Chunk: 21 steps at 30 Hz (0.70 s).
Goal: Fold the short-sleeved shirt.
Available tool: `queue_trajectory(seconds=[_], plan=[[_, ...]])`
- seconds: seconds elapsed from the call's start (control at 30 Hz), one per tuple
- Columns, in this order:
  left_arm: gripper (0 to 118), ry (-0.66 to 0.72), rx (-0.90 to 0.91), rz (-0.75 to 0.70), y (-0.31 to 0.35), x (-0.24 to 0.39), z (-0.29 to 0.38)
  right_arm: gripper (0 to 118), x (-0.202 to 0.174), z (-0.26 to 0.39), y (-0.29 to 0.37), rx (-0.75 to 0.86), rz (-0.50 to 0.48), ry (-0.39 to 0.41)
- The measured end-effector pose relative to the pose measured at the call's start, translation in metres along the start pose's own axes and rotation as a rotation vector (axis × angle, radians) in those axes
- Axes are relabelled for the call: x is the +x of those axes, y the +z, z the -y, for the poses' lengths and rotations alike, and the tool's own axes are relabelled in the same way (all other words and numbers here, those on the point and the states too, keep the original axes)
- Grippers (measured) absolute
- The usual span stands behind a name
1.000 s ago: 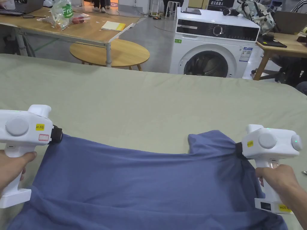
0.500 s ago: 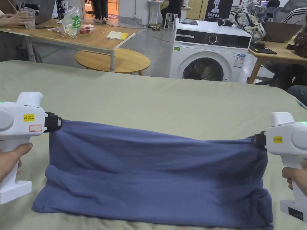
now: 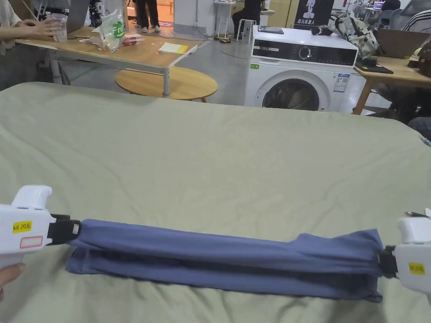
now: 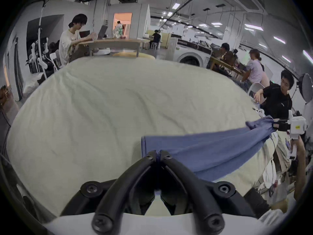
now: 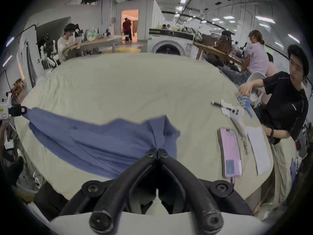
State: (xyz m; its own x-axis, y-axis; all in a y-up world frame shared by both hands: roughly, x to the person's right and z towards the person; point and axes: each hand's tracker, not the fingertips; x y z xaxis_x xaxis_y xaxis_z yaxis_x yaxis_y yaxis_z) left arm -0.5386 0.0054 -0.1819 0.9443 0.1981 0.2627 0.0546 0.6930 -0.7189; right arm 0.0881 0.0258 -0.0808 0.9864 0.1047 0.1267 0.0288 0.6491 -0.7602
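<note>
A blue short-sleeved shirt (image 3: 223, 260) lies as a long folded band across the near part of the pale green table cover (image 3: 219, 160). My left gripper (image 3: 78, 230) is shut on its left end, low over the cover. My right gripper (image 3: 381, 263) is shut on its right end, where a sleeve bunches. In the left gripper view the jaws (image 4: 157, 154) meet on the blue cloth (image 4: 203, 150), and the right gripper (image 4: 276, 126) holds the far end. In the right gripper view the jaws (image 5: 157, 152) pinch the shirt (image 5: 101, 140), with the left gripper (image 5: 23, 110) far off.
A pink phone (image 5: 229, 152), papers (image 5: 258, 148) and a pen (image 5: 217, 104) lie on the cover's right side, next to a person in black (image 5: 284, 106). Beyond the far edge stand a washing machine (image 3: 301, 71), a round wooden table (image 3: 168, 82) and desks with people.
The shirt was held up and spread a second ago. Both grippers have come down and toward me, and the shirt now lies doubled over as a narrow band.
</note>
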Motion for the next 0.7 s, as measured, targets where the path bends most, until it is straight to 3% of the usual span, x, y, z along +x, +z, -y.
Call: queue_trajectory(seconds=[0.23, 0.43, 0.5, 0.57, 0.63, 0.7], plan=[[0, -0.064, -0.138, -0.054, -0.032, 0.001, 0.027, 0, 0.003, 0.033, -0.050, -0.110, 0.001, 0.007], [0, -0.067, -0.134, -0.074, -0.041, 0.004, 0.031, 0, 0.000, 0.036, -0.055, -0.089, 0.035, 0.024], [3, -0.046, -0.139, -0.075, -0.037, 0.006, 0.026, 17, -0.002, 0.031, -0.050, -0.097, 0.051, 0.033], [27, -0.018, -0.126, -0.068, -0.032, 0.008, 0.018, 52, -0.005, 0.023, -0.036, -0.081, 0.125, 0.056], [43, 0.004, -0.086, -0.054, -0.026, 0.011, 0.011, 56, -0.007, 0.016, -0.020, -0.042, 0.100, 0.046], [45, 0.002, -0.018, -0.044, -0.022, 0.020, 0.002, 56, -0.010, 0.005, -0.006, -0.002, 0.088, 0.028]])
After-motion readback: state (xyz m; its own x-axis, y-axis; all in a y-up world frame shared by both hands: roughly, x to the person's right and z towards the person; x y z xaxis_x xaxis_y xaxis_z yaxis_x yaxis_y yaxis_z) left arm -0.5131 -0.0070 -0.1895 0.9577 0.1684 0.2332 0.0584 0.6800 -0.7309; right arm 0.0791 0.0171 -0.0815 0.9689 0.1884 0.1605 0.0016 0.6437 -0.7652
